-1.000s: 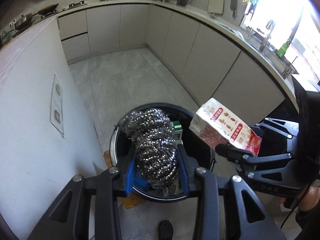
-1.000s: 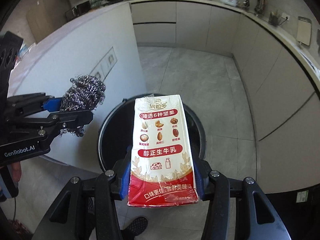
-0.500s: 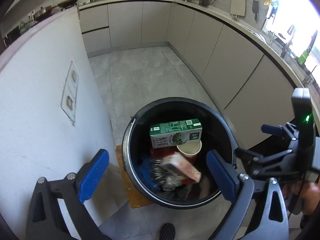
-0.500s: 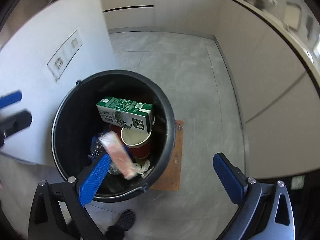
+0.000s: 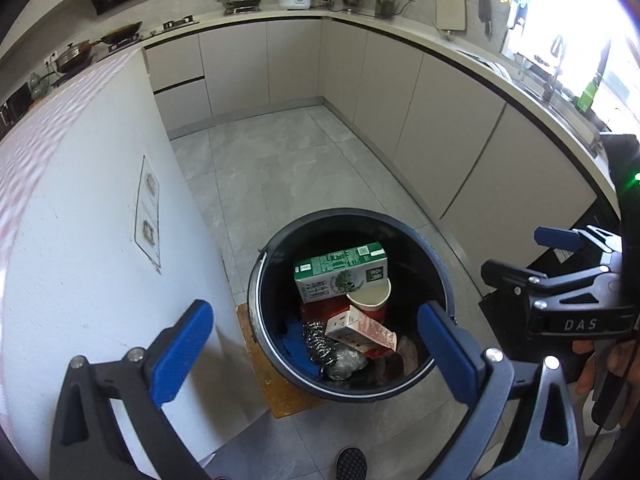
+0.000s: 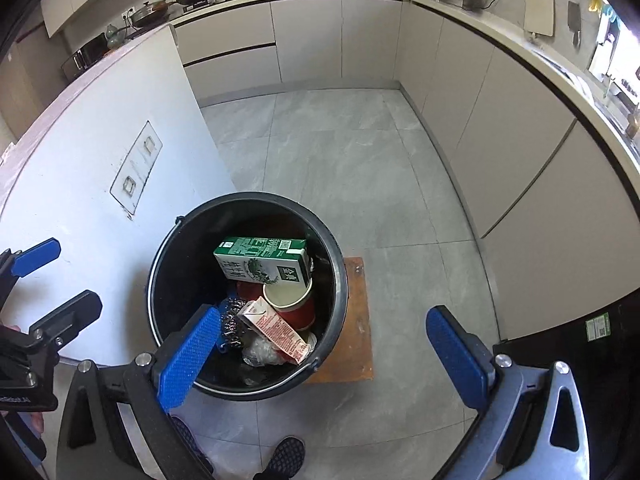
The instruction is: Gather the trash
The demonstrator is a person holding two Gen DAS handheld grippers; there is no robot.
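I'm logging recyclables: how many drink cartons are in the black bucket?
2. The green carton lies at the far side; the red-and-white carton lies nearer, beside the steel scourer. Others may be buried in the bucket.

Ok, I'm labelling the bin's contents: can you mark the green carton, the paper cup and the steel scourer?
green carton (image 6: 260,258), right wrist view, printed side face
paper cup (image 6: 287,294), right wrist view, pale inside
steel scourer (image 5: 320,340), left wrist view, its coiled top

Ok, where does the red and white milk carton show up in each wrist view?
Left wrist: the red and white carton lies low in the black bucket, right of the steel scourer.
Right wrist: the carton lies at the bucket's near side, below the paper cup.
Shared landmark: the green carton.
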